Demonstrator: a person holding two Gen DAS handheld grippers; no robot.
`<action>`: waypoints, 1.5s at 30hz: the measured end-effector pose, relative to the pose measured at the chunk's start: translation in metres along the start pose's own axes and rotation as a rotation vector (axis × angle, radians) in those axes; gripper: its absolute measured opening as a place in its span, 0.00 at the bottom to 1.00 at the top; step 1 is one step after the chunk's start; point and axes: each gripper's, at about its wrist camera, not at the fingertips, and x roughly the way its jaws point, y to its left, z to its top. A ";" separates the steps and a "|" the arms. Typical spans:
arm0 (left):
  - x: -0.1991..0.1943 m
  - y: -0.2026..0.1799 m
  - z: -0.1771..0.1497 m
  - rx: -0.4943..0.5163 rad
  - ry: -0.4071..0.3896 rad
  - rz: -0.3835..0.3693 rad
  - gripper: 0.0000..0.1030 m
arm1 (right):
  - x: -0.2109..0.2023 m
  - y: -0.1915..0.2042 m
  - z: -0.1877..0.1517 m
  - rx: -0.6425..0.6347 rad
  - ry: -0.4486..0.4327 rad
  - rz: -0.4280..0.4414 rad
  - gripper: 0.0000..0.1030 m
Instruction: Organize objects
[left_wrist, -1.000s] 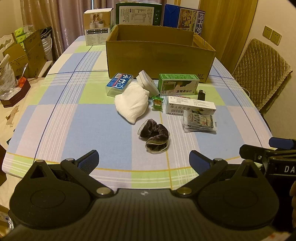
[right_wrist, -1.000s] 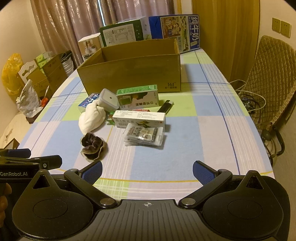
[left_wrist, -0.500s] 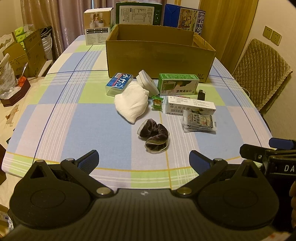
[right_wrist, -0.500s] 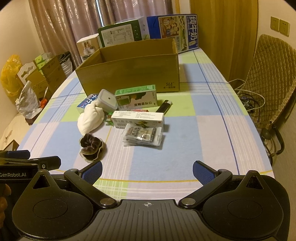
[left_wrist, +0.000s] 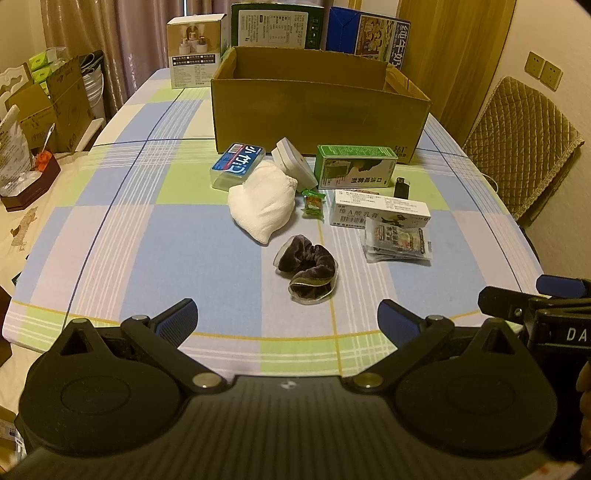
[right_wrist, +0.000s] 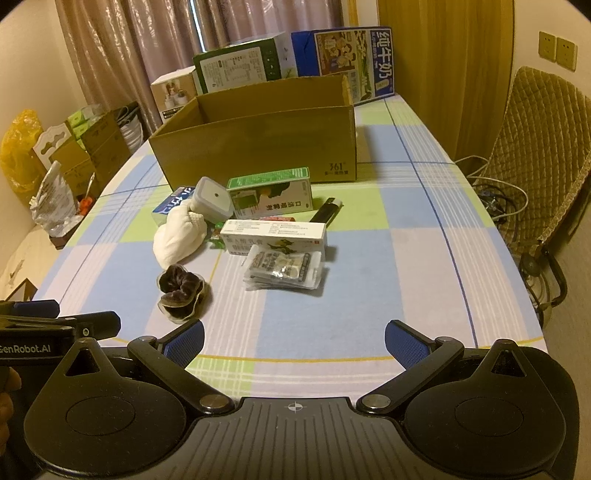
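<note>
- A cluster of small objects lay on the checked blue, green and lilac tablecloth just in front of the open brown cardboard box, the landmark here
- Touching or nearly touching the box's front wall: a clear plastic case with a blue label, a pale grey square container tilted on its side, and a green rectangular carton
- Nearer than those lay a white cloth bundle, a small green sweet wrapper, a black lighter, a long white medicine box and a clear packet of sachets
- Farthest out from the box sat a dark brown velvet scrunchie
- The left gripper and right gripper hovered at the table edge opposite the box, jaws spread wide, holding nothing
- Behind the box stood printed cartons; a quilted tan chair stood to its right
</note>
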 end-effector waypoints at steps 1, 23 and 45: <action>0.000 0.000 0.000 0.000 0.000 0.000 0.99 | 0.000 0.000 0.000 0.001 0.001 0.000 0.98; 0.004 -0.002 -0.001 -0.005 0.009 -0.004 0.99 | 0.004 -0.003 0.000 0.006 0.013 0.002 0.98; 0.027 0.002 0.008 0.041 0.055 -0.020 0.98 | 0.018 -0.014 0.004 0.027 0.053 0.001 0.98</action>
